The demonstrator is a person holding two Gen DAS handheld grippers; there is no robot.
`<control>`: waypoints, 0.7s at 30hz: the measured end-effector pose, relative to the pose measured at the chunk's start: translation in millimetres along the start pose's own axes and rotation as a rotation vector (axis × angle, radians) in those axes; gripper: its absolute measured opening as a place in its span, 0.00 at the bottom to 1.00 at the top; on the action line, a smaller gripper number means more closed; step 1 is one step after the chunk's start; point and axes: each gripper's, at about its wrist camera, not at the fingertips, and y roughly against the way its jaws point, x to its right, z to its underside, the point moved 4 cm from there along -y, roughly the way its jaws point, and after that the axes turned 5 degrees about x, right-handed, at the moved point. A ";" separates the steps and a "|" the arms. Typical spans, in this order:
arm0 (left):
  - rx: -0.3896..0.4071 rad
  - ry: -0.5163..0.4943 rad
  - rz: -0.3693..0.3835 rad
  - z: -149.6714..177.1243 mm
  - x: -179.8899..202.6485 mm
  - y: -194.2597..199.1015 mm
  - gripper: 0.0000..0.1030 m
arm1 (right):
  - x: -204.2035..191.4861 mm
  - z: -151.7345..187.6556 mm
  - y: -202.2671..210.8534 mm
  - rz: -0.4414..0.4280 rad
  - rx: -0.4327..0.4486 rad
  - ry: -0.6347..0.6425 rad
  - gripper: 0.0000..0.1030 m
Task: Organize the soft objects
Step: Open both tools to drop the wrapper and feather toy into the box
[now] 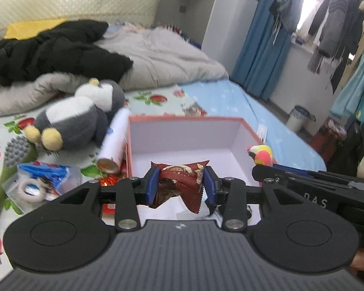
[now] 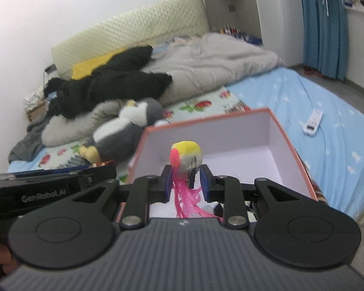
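Two grippers hang over one open box (image 1: 245, 131), pink outside and white inside, which sits on the bed (image 1: 230, 97). The left gripper (image 1: 180, 186) is clamped on one dark red snack packet (image 1: 182, 179), its blue pads (image 1: 153, 184) pressing the crumpled wrapper from both sides above the box's near edge. The right gripper (image 2: 185, 181) is clamped on one small soft toy (image 2: 186, 155), yellow, pink and grey, with pink strands hanging below the pads; it is held above the box's interior. In the left view that toy (image 1: 260, 155) shows at the box's right wall. The box floor looks bare. Beside the box on the left lie one plush penguin (image 1: 80, 118), one white roll (image 1: 115, 140) touching the box wall, one grey-headed brush (image 1: 15, 151) and one clear bag of small items (image 1: 41, 184). One black garment (image 1: 53, 53) and one grey duvet (image 1: 162, 55) lie farther back. One white remote (image 2: 313, 121) rests on the blue sheet.
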 end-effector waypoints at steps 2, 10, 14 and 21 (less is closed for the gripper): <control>-0.041 -0.004 0.002 6.0 1.4 -18.3 0.44 | 8.8 7.5 -13.8 0.013 -0.039 -0.013 0.27; -0.170 -0.029 0.013 30.1 3.5 -76.6 0.44 | 36.6 38.0 -52.9 0.038 -0.170 -0.055 0.27; -0.203 -0.034 0.014 37.4 -0.7 -91.4 0.44 | 42.6 46.6 -63.1 0.046 -0.204 -0.064 0.28; -0.219 -0.040 -0.007 39.4 -7.9 -94.2 0.50 | 46.5 45.0 -66.7 0.053 -0.221 -0.094 0.38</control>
